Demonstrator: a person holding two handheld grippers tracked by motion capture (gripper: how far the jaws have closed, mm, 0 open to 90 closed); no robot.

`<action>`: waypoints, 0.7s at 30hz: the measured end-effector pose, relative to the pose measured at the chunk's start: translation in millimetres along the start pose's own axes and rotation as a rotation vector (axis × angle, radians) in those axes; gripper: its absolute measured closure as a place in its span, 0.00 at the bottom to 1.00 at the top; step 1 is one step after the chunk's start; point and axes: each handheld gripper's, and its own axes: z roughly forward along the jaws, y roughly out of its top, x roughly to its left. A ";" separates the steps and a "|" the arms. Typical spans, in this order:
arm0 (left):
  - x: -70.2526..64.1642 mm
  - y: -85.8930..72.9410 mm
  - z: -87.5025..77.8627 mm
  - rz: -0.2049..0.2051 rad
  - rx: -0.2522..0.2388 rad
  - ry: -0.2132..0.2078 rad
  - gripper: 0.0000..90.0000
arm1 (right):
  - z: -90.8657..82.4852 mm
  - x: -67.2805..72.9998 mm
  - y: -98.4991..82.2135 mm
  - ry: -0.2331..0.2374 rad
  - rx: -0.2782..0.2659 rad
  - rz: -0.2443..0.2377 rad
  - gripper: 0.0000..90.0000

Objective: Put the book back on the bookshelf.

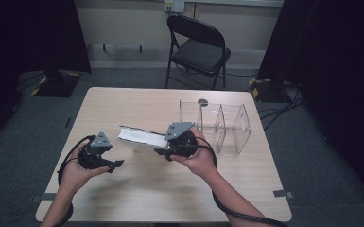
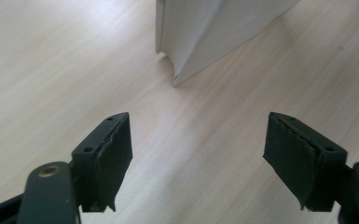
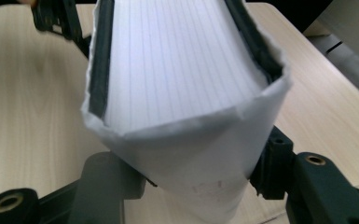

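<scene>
High view: right gripper (image 1: pixel 163 152) holds a thick white paper-covered book (image 1: pixel 139 138) by one end, lifted off the light wooden table (image 1: pixel 170 194), its far end pointing toward the left gripper (image 1: pixel 117 165). The book hangs near table centre, just left of the clear acrylic divided file holder (image 1: pixel 217 125) that stands upright toward the far right edge. A black folding chair (image 1: pixel 197 49) stands beyond the table.

Right gripper view: the book (image 3: pixel 186 84) sits between the jaws, both pads pressed against the covers; ruled page edges face the camera, paper wrap creased at the near end. Grip clamped on the book. The other gripper shows at upper left, dark, detail unclear.

Left gripper view: left gripper (image 2: pixel 198 140) jaws stand wide apart, nothing between them, bare table (image 2: pixel 51 70) below. One corner of the white book (image 2: pixel 200 32) hangs ahead of the pads, apart from them. Released.
</scene>
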 end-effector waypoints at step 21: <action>-10.1 -21.5 40.6 -0.038 0.015 -0.045 0.19 | -7.1 -25.5 -1.7 0.087 0.007 0.158 0.55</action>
